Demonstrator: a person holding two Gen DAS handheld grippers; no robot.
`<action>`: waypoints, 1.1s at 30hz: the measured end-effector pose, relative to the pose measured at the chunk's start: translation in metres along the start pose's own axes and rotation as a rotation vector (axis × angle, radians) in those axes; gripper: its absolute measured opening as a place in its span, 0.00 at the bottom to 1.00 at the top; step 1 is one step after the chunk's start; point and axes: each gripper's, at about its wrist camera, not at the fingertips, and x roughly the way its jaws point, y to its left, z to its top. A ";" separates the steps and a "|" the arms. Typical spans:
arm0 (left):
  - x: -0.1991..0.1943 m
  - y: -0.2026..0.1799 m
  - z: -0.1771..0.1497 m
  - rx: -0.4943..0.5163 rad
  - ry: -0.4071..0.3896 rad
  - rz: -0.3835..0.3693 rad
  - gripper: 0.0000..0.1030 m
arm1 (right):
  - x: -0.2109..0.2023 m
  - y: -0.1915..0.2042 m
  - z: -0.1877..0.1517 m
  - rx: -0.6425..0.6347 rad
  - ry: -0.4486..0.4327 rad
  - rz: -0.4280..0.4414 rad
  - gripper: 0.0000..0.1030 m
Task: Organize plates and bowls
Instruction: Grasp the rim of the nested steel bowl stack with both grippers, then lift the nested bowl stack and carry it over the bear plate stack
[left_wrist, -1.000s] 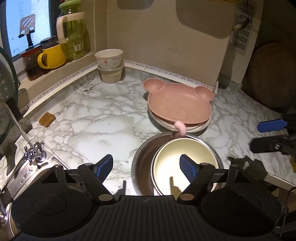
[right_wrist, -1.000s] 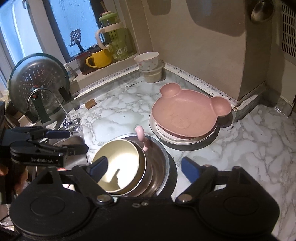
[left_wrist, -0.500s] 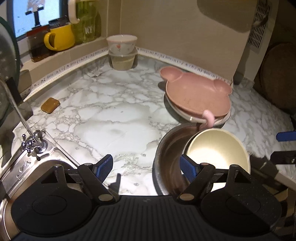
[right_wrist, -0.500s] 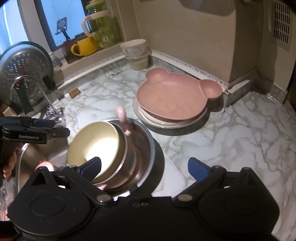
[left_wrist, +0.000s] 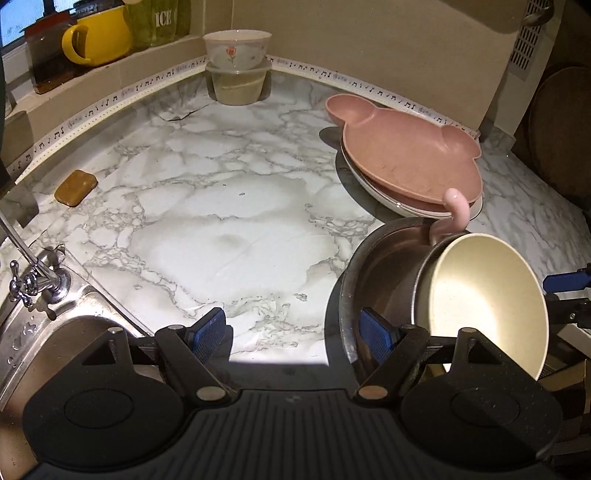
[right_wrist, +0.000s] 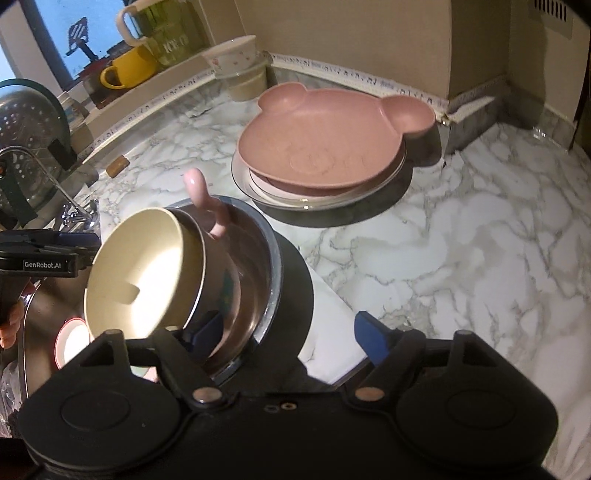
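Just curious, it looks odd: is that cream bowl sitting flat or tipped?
Tipped. The cream bowl leans on its side inside the steel basin, its opening facing sideways.

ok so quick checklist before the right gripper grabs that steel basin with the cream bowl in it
1. Right gripper straddling the steel basin rim: ok. One finger is inside and one outside. The jaws have just been closing, and the pads are not pressing yet.
2. Left gripper free: ok, open and holding nothing.
3. Cream bowl sitting flat in the basin: not ok, it is tipped on its side.
4. Pink utensil handle settled: not ok, it sticks up loose behind the bowl.
5. Basin fully supported by the marble counter: cannot tell, its near side is hidden.
6. Pink bear plate clear of the basin: ok, apart.
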 end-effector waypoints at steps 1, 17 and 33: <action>0.002 0.000 0.000 0.001 0.005 -0.003 0.77 | 0.002 0.000 0.000 0.005 0.002 0.000 0.71; 0.020 0.005 0.008 -0.107 0.089 -0.148 0.36 | 0.020 -0.007 -0.001 0.129 0.055 0.054 0.34; 0.017 0.000 0.005 -0.191 0.116 -0.167 0.10 | 0.022 -0.007 0.001 0.208 0.061 0.105 0.11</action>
